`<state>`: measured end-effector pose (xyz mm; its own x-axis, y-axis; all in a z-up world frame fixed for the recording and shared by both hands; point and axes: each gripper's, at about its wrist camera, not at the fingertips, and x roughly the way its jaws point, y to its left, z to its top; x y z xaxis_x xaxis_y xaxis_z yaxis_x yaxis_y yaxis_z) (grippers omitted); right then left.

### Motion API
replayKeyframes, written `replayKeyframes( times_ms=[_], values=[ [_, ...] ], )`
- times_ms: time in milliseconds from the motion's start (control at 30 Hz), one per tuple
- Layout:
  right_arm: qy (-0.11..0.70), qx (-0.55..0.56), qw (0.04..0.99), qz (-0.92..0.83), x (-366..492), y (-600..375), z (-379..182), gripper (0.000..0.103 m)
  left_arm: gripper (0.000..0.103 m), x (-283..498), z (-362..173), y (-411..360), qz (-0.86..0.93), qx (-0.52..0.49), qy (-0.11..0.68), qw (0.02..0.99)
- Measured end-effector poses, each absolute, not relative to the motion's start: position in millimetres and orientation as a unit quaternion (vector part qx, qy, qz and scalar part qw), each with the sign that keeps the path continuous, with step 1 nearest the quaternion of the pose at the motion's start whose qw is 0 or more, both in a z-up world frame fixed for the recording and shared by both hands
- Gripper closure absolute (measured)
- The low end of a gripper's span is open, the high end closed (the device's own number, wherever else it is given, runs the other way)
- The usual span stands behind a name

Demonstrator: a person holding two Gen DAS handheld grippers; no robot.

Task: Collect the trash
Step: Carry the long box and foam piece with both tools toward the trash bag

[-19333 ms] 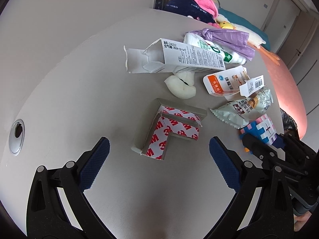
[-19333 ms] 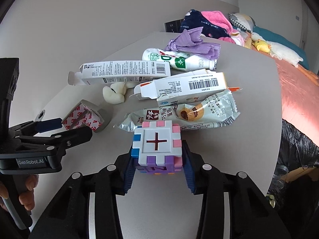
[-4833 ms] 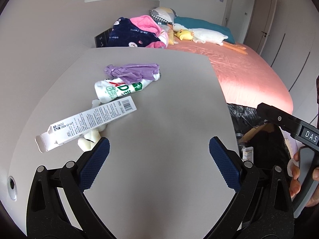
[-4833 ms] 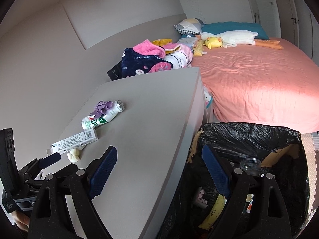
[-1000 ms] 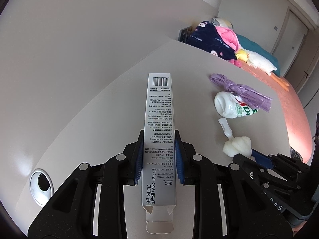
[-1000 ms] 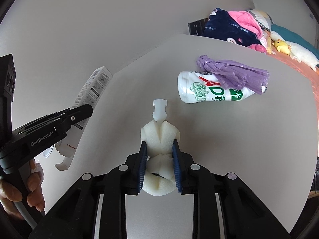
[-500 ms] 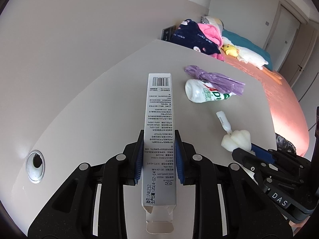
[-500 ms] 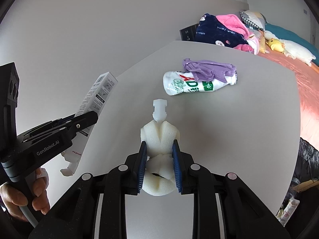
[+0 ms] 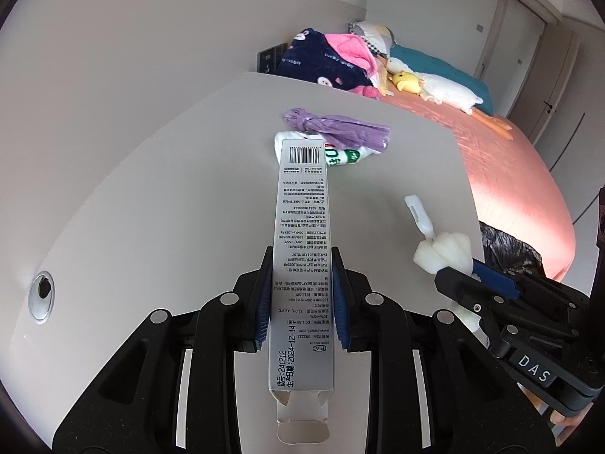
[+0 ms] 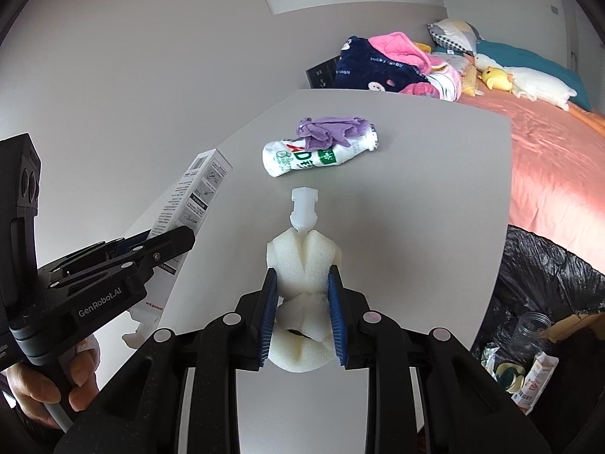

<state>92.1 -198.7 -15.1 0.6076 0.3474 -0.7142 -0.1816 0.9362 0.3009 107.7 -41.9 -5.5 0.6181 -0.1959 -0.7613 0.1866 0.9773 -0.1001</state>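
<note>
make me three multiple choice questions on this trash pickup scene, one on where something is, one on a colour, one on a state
1. Where does the purple plastic bag lie?
A. on the white bottle on the table
B. inside the black bin bag
C. on the bed

2. What colour is the bedsheet?
A. green
B. salmon pink
C. grey

3. What is the state of the left claw?
A. wide open and empty
B. shut on the long printed box
C. shut on the white bottle

Answers:
1. A, since the purple bag is draped over the bottle lying on its side on the table.
2. B, since the sheet to the right of the table is salmon pink.
3. B, since the blue pads press both sides of the box, while the right claw is shut on the white foam piece.
</note>
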Motion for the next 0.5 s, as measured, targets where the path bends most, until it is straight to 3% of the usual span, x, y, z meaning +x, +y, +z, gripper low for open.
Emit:
replayKeyframes(
  times_ms=[500],
  values=[
    [0.397, 0.119, 0.904, 0.108, 55.4, -265.7, -4.1, 0.075, 0.076, 89.7, 2.5, -111.3, -0.155, 0.014, 0.419, 0.895]
  ],
)
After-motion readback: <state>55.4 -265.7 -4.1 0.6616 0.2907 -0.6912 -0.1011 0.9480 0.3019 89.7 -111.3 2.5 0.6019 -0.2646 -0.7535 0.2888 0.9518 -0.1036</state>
